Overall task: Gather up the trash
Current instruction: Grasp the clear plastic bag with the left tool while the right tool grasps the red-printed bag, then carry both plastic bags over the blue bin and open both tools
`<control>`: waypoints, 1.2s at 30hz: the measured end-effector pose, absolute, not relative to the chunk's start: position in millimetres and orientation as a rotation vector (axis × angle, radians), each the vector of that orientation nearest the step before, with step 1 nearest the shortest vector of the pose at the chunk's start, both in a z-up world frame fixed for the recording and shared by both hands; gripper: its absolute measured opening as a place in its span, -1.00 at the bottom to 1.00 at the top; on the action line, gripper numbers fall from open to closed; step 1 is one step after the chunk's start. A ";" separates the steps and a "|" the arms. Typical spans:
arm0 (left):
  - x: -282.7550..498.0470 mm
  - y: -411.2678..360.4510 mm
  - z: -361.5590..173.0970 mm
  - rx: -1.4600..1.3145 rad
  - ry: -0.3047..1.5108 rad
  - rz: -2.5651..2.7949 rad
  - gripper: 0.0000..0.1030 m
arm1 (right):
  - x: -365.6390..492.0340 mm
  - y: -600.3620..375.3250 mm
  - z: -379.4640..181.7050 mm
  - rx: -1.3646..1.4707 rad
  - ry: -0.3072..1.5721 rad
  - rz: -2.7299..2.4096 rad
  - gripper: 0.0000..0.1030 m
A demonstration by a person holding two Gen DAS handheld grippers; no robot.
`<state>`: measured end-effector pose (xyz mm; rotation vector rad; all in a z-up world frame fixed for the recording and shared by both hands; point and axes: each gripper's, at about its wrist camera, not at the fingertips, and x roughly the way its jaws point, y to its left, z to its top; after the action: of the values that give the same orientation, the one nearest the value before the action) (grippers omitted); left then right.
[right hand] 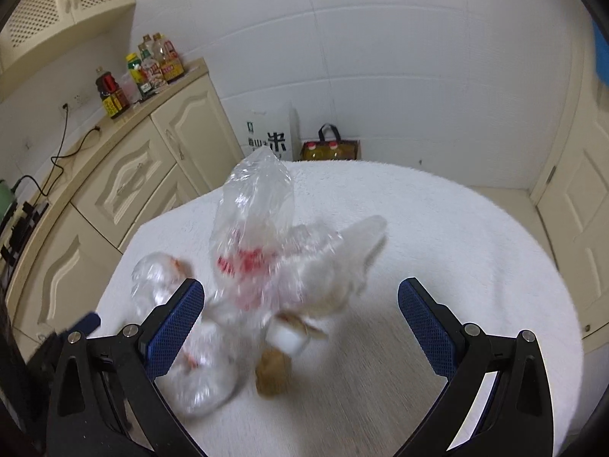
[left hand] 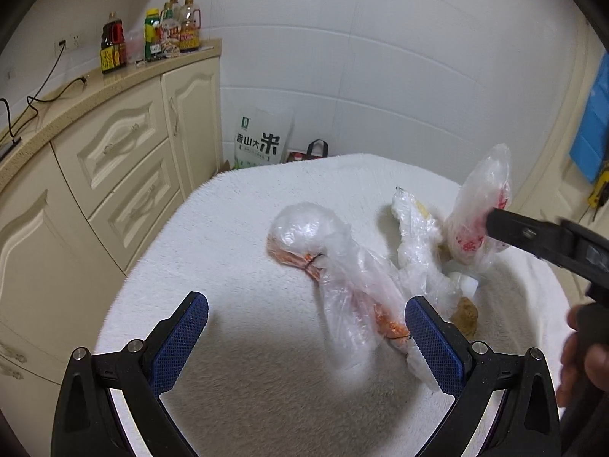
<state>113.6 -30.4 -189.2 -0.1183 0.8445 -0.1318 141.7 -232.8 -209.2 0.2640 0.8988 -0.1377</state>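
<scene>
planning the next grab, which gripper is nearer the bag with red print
Right. The right gripper has the bag with red print just ahead of its open fingers; the left gripper is further off, over another bag.

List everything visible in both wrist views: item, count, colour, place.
Clear plastic bags: three, two with orange or red print, crumpled on the table.
Brown lump: one, beside the bags.
White small object: one, under the bags; blurred.
Table cover: one, white, fluffy.
Cabinets: cream, at left.
Bottles: several, on the counter.
Rice sack: one, white, on the floor by the wall.
Tote bag: one, holding yellow bottles.
Left gripper: jaws open, blue pads.
Right gripper: jaws open, blue pads.
</scene>
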 end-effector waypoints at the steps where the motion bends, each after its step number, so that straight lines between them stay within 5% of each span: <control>1: 118.5 -34.4 -190.1 -0.120 0.846 -0.133 0.99 | 149.2 -233.6 -213.5 0.271 0.901 -0.136 0.99; 2: 122.0 -38.1 -191.3 -0.120 0.846 -0.132 0.99 | 154.9 -234.1 -217.5 0.269 0.905 -0.138 0.93; 5: 140.1 -52.6 -195.3 -0.116 0.861 -0.127 0.99 | 166.9 -239.1 -232.3 0.287 0.949 -0.116 0.22; 8: 147.9 -60.6 -203.3 -0.114 0.879 -0.130 0.98 | 162.0 -243.0 -236.4 0.288 0.935 -0.090 0.06; 23: 163.1 -93.9 -222.8 -0.131 0.908 -0.155 0.92 | 98.3 -263.8 -217.0 0.283 0.898 -0.113 -0.01; 26: 165.7 -99.5 -231.7 -0.127 0.909 -0.176 0.49 | 91.1 -263.9 -215.0 0.288 0.900 -0.113 -0.01; 28: 169.8 -95.1 -233.7 -0.150 0.911 -0.216 -0.07 | 86.3 -263.8 -212.9 0.287 0.897 -0.110 -0.01; 31: 169.9 -76.1 -239.8 -0.185 0.925 -0.264 -0.37 | 81.0 -262.8 -210.1 0.289 0.895 -0.105 -0.01; 36: 162.4 -53.2 -245.6 -0.160 0.932 -0.279 -0.36 | 70.8 -259.4 -211.9 0.291 0.911 -0.091 -0.01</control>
<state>162.4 -53.2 -245.6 -0.1597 0.9317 -0.2791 70.8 -259.4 -211.9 0.2909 0.9106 -0.0912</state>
